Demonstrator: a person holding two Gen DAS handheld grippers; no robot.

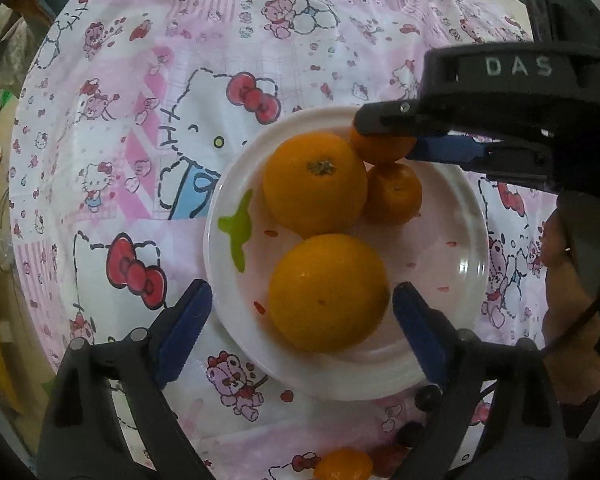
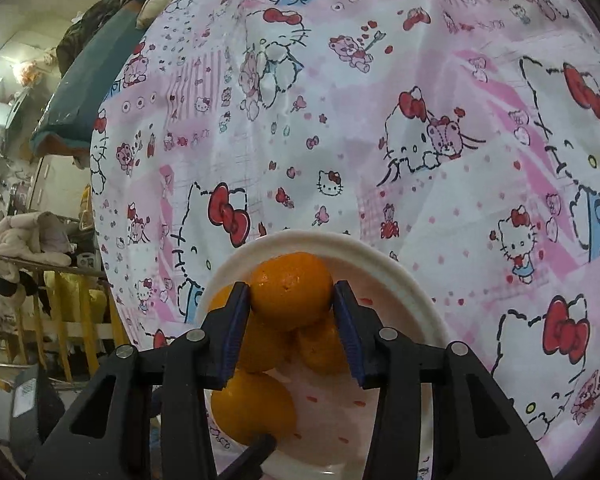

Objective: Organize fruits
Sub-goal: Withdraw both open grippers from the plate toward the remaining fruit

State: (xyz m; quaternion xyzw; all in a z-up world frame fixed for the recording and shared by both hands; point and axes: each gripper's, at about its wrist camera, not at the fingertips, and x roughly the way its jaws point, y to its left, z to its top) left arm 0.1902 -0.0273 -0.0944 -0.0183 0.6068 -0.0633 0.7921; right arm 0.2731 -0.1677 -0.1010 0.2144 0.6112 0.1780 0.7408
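A white plate [image 1: 452, 240] sits on the Hello Kitty tablecloth. It holds two large oranges [image 1: 315, 183] [image 1: 327, 293] and a small mandarin [image 1: 394, 196]. My left gripper [image 1: 302, 322] is open, its blue pads on either side of the near orange, just above the plate's front rim. My right gripper [image 2: 292, 300] is shut on a small mandarin [image 2: 291, 290] and holds it over the far side of the plate [image 2: 400, 280]. In the left wrist view that mandarin [image 1: 380, 148] shows under the right gripper's fingers [image 1: 384, 120].
Another small mandarin [image 1: 342, 464] and a reddish fruit [image 1: 388, 456] lie on the cloth near the bottom edge, behind the left gripper. Clutter, clothes and yellow rails [image 2: 60, 312] stand beyond the table's left edge.
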